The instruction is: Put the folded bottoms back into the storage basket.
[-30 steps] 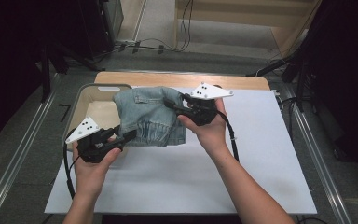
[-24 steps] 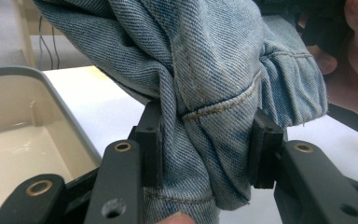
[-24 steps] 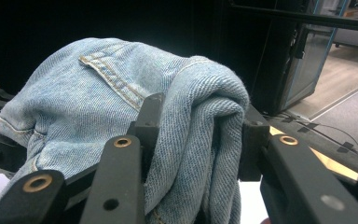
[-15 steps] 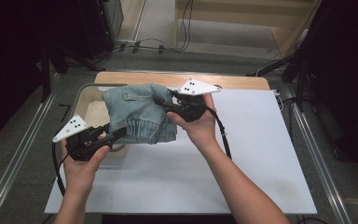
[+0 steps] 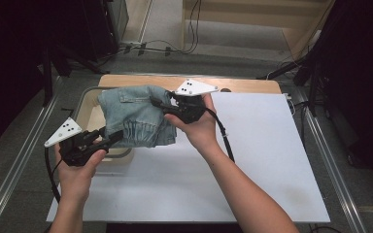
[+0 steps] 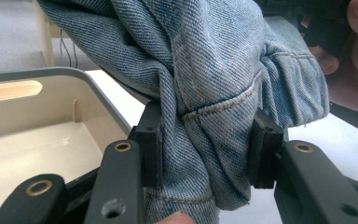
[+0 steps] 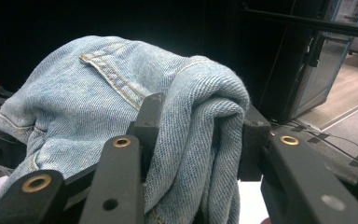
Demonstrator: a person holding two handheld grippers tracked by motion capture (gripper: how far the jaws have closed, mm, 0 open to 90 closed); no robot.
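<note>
Both grippers had the folded light-blue denim garment (image 5: pixel 136 116) clamped and carried it clear of the surface: over the last second the bundle slid from above the white sheet toward the left edge of the table, and now it hung over the cream plastic tray (image 5: pixel 88 102) with the rounded grey rim at the table's far-left corner. The left gripper (image 5: pixel 110 137) was closed on a thick fold near the elastic cuff, pads (image 6: pixel 151 140) pressed into the cloth on both sides; the right gripper (image 5: pixel 161 105) pinched the far end of the bundle just as firmly, fingertips (image 7: pixel 149 119) sunk into the doubled denim. That shift read like the carry was nearly over, and lowering into the tray looked the likely next step. Around it: the white sheet (image 5: pixel 252 160) covered most of the table, a strip of pale wood (image 5: pixel 243 85) showed along the far edge, and metal rails (image 5: pixel 330 160) ran down both sides. In the way was the tray's near rim (image 6: pixel 98 88), which sat just below the hanging cuff and could catch it; the left gripper's cable (image 5: pixel 48 170) trailed off the near-left corner.
</note>
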